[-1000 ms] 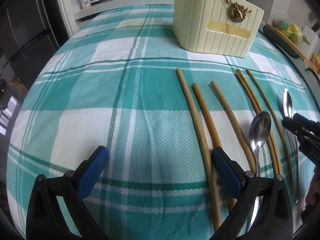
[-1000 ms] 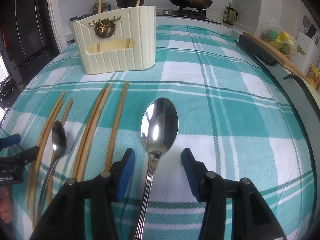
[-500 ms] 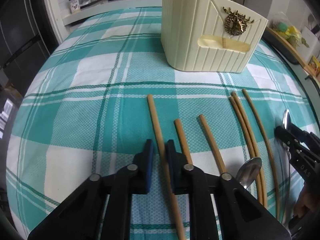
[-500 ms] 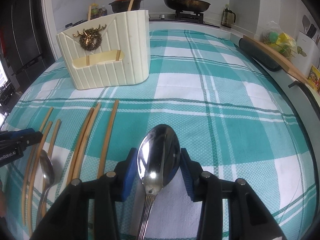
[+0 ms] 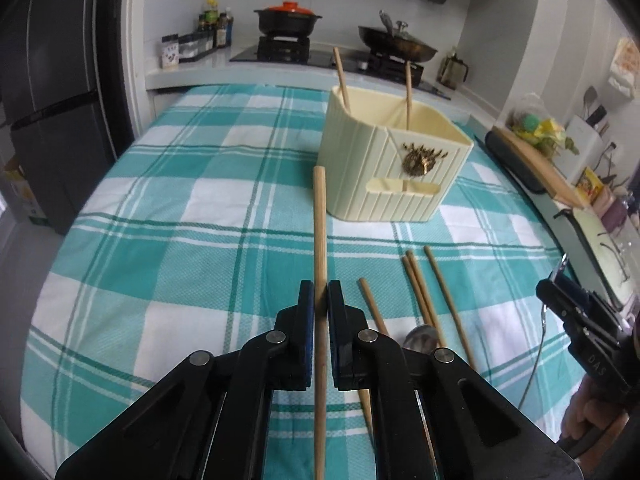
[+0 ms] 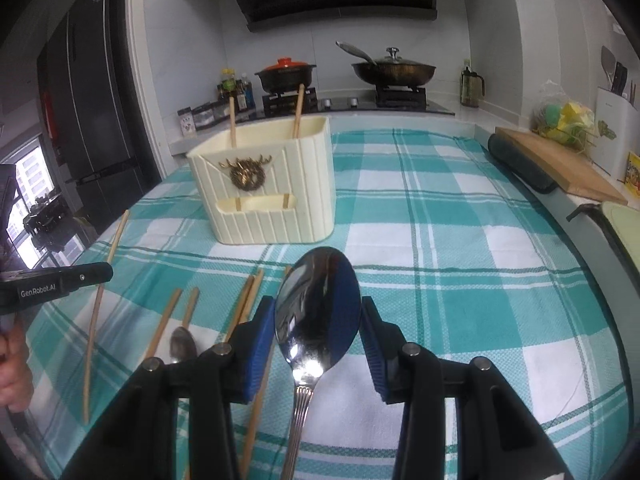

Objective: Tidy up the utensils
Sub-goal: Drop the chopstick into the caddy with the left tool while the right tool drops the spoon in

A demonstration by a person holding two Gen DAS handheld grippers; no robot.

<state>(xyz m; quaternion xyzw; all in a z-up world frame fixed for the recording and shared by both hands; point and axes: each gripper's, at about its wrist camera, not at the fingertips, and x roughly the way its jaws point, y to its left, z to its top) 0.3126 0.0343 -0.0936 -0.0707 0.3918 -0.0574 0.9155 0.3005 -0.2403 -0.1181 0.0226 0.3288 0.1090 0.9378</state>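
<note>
Not much to read here tbh. The left gripper (image 6: 105, 273), seen from the right wrist cam, had "GenRobot.AI" printed in white on its black side. From the left wrist cam, the right gripper (image 5: 557, 276) showed "DAS" in small letters on its black body, rest of that word was cut off. The packets and bottles by the stove were too blurry to read.

Both grippers are black plastic linkages with round silver rivets at the joints and ribbed blue pads on the fingers: left gripper (image 5: 319, 300), right gripper (image 6: 319, 312). White lettering reads "GenRobot.AI" on one casing (and "DAS" on the other). Bare skin shows at the handles.
</note>
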